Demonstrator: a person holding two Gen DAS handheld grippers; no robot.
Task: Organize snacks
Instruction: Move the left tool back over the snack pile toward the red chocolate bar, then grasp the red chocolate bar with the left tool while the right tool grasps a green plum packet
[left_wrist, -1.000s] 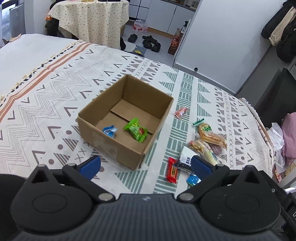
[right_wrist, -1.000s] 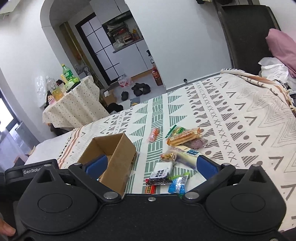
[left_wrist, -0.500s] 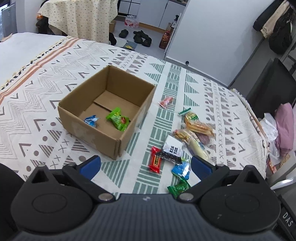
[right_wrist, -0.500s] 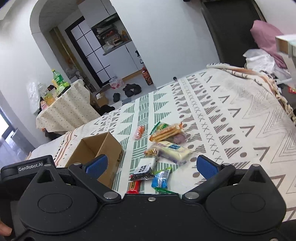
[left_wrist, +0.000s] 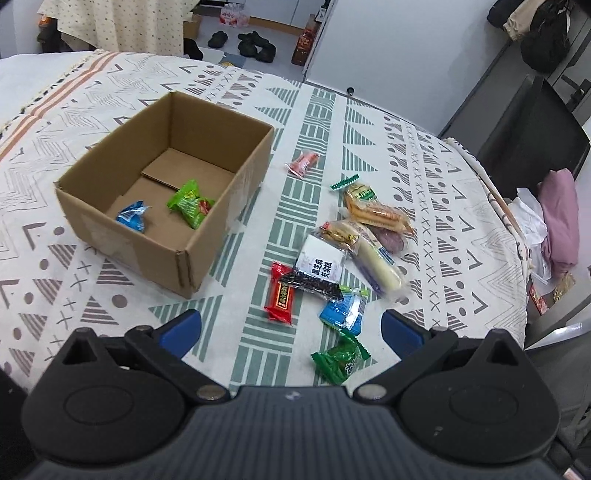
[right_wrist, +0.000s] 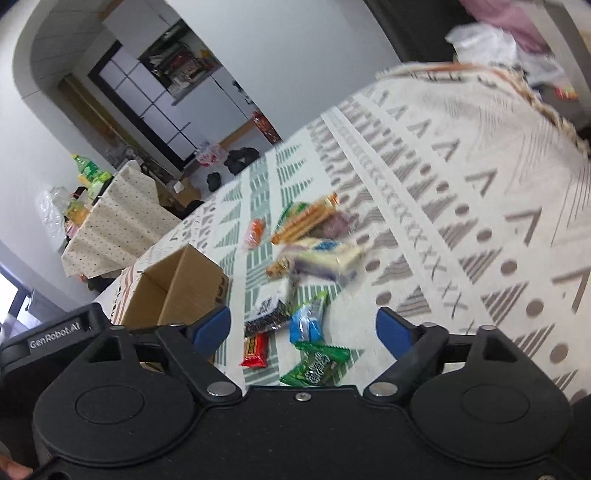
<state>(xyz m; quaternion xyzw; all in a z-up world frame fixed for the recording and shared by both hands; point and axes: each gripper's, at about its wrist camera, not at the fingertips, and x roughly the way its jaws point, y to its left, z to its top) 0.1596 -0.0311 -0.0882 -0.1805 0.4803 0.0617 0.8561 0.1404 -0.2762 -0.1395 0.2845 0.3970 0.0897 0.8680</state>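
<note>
We see "GenRobot.AI" printed on the black body at the lower left of the right wrist view, the only writing there that reads cleanly, since that picture is smeared. On the patterned cloth the cardboard box stands open at the left, with a blue packet and a light green packet lying on its floor. The left gripper has its jaws wide apart with nothing between them, above the cloth just short of the loose snacks. To the right of the box, the red bar lies with its long axis running away from us, its label too small to read. Beside it the black-and-white packet carries dark characters we cannot make out. The blue wrapper and the dark green packet lie nearest us; the long pale roll slants from upper left to lower right. The right gripper has its jaws closing, still apart, with the dark green packet low between them, untouched and partly cut off by the gripper's body.
</note>
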